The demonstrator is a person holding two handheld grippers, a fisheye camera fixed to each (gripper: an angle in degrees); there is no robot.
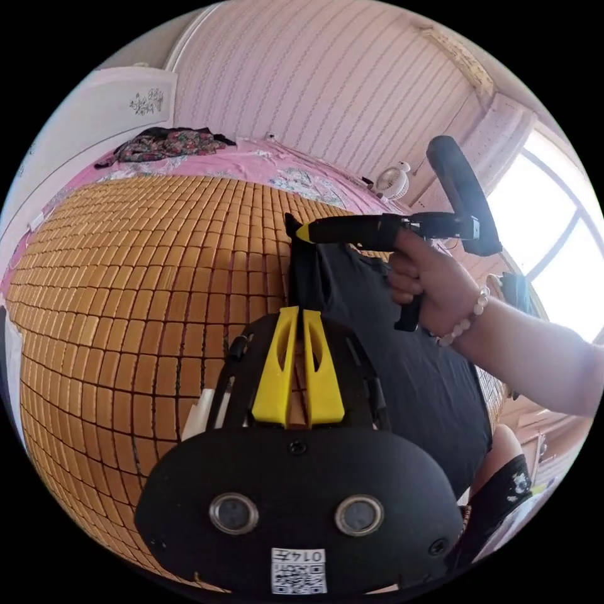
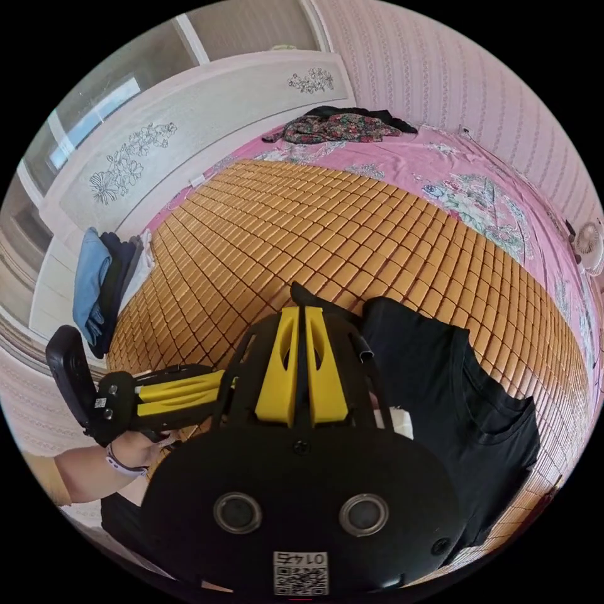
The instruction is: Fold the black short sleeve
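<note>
The black short sleeve shirt lies partly on the bamboo mat, with one edge lifted. In the left gripper view my left gripper is shut on that raised edge. Just beyond it, the right gripper, held in a person's hand, pinches a corner of the same edge. In the right gripper view the right gripper is shut on the black fabric, a corner of which pokes up past its tips. There the shirt spreads to the right, neckline showing. The left gripper comes in from the left, its tips hidden.
The mat covers a bed with a pink floral sheet. A dark flowered garment lies at the far end. Folded blue and dark clothes are stacked by the white headboard. A small fan and a bright window stand beyond.
</note>
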